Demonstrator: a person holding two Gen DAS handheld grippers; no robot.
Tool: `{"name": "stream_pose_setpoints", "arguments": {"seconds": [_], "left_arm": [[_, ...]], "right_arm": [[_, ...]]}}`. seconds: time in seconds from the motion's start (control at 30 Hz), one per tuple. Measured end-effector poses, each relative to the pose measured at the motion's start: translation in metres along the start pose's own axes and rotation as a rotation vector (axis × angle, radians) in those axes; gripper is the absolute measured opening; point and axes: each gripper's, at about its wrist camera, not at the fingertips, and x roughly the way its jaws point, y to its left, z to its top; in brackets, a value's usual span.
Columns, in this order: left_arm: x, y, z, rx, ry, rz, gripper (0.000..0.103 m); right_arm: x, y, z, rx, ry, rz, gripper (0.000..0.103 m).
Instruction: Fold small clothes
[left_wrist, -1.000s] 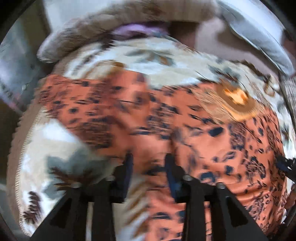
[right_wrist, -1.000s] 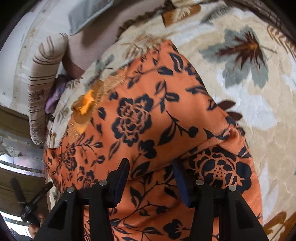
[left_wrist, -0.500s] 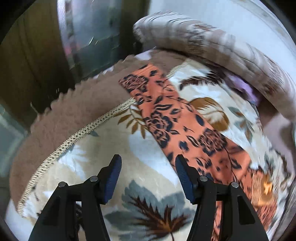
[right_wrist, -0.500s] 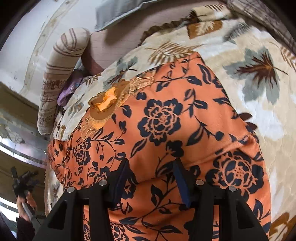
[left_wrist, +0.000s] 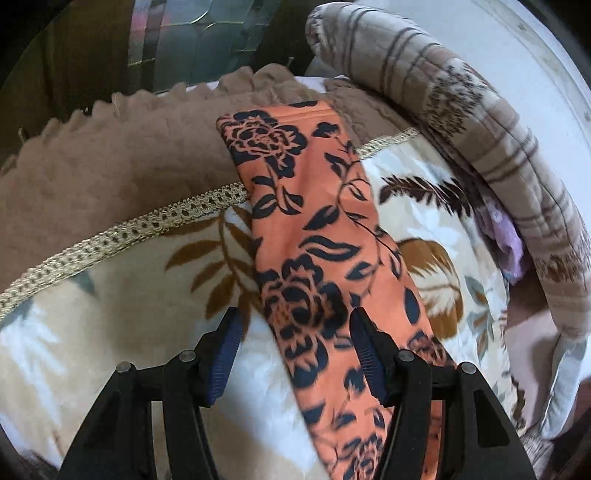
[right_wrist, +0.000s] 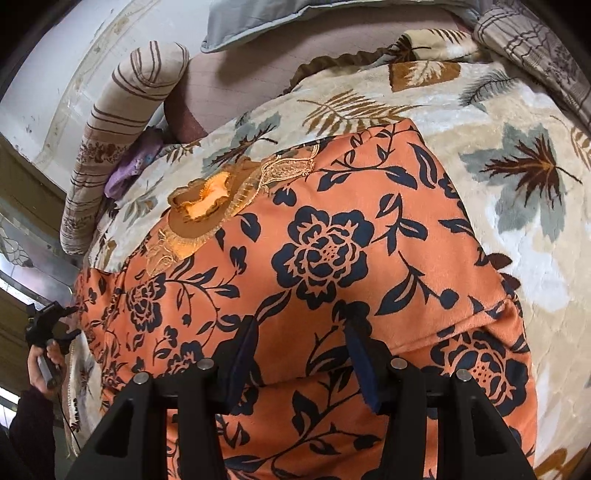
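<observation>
both tongs, left (left_wrist: 293, 350) and right (right_wrist: 301, 356), gape empty over the orange garment (right_wrist: 332, 258).

The orange garment (right_wrist: 332, 258) is soft matt cloth, faintly velvety, printed with dark navy flowers; its neckline (right_wrist: 207, 206) carries gold embroidery with a slight sheen. The blanket (left_wrist: 110, 314) under it is thick plush fleece with a silky gloss, and a woven gold braid (left_wrist: 147, 225) runs along its edge. The rolled quilt (left_wrist: 480, 140) is matt stitched cotton. Both grippers, left (left_wrist: 291, 354) and right (right_wrist: 299, 362), are matt black plastic with ribbed blue rubber pads (left_wrist: 221, 358) and shiny metal pins (left_wrist: 406, 356)
</observation>
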Motion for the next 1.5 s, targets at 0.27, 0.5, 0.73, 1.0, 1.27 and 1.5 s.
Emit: {"name": "stream_pose_setpoints", "arguments": {"seconds": [0.27,0.5,0.73,1.0,1.27,1.5], "left_arm": [[0.003,-0.008,0.004,0.063,-0.105,0.002,0.009],[-0.049,-0.059,-0.02,0.257,-0.194,-0.048,0.007],[-0.115,-0.145,-0.103,0.585,-0.216,-0.159,0.007],[-0.144,-0.218,-0.272,0.954,-0.182,-0.282,0.007],[-0.119,-0.225,-0.403,1.249,0.052,-0.302,0.011],[-0.162,-0.156,-0.348,1.123,-0.151,-0.385,0.072]], "right_arm": [[0.003,0.001,0.0,-0.007,-0.001,-0.009,0.053],[-0.01,-0.005,0.004,0.024,-0.038,0.004,0.053],[-0.03,-0.014,0.008,0.074,-0.083,0.028,0.053],[-0.045,-0.036,0.01,0.167,-0.108,0.068,0.053],[-0.051,-0.049,0.011,0.212,-0.111,0.084,0.058],[-0.048,-0.029,0.006,0.158,-0.094,0.107,0.061]]}}
